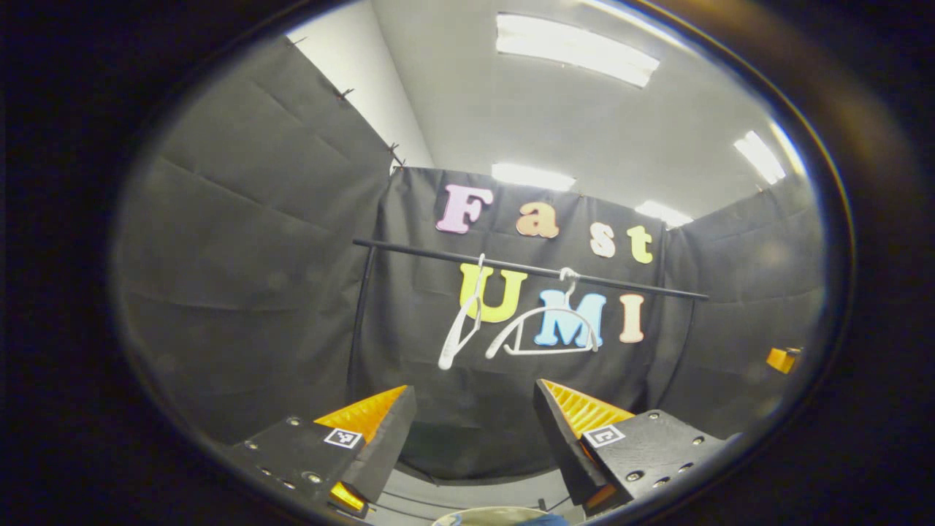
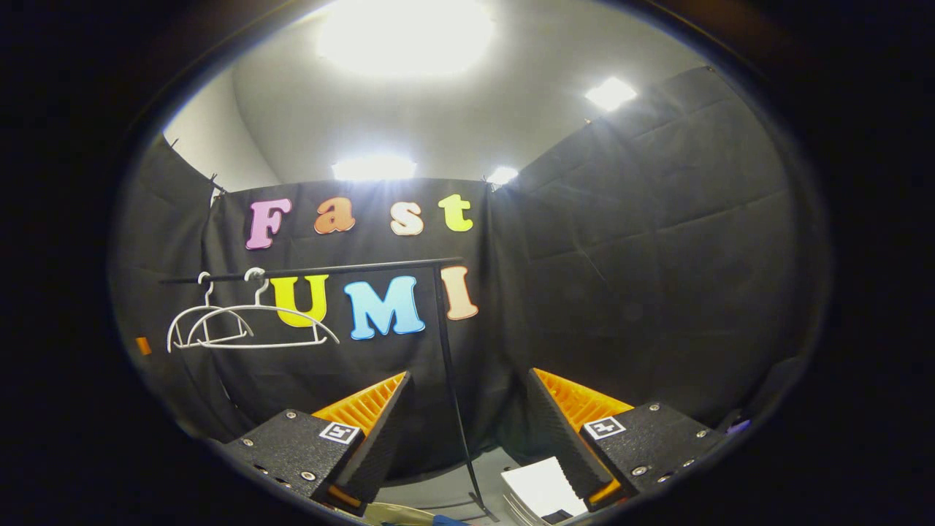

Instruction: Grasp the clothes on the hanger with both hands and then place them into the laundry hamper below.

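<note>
While both grippers' fingers stand wide and empty, left gripper [image 1: 475,431] faces two bare hangers [image 1: 544,329] on the rail [image 1: 526,269]; right gripper [image 2: 467,424] overlooks white paper [image 2: 540,491].

- 2 white hangers on the rail, centre of frame in left gripper view: one [image 1: 459,329] turned edge-on, one [image 1: 544,329] facing out. Both bare.
- 1 black rail [image 1: 526,269] w/ uprights.
- 2 grippers: left [image 1: 473,431], right [image 2: 467,420], jaws apart, nothing between.
- 1 white stack of sheets [image 2: 540,491], lower right, right gripper view.
</note>
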Motion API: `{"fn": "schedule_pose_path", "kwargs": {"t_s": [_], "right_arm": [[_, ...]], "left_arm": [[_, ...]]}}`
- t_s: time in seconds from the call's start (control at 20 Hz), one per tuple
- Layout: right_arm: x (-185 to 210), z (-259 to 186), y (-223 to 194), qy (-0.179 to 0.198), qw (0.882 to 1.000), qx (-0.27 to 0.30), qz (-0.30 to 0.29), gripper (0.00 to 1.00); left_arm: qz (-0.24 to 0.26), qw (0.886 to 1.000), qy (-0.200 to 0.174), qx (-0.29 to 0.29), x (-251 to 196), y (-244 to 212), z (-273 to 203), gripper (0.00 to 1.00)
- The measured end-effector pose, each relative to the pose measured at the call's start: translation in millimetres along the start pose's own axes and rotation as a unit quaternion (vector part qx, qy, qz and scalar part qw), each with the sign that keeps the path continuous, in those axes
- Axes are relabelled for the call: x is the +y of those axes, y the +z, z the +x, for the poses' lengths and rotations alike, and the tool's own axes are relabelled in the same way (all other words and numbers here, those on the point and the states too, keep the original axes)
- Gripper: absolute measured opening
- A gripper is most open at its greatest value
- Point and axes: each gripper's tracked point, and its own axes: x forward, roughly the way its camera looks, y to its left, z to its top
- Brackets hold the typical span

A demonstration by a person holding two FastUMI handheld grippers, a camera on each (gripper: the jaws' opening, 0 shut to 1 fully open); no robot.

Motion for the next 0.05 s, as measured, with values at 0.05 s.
{"fn": "schedule_pose_path", "kwargs": {"t_s": [0.05], "right_arm": [[4.7, -0.3, 2.3, 0.007, 1.000, -0.006, 0.004, 0.95]], "left_arm": [[0.001, 1.000, 0.001, 0.003, -0.3, -3.4, 0.2, 0.99]]}}
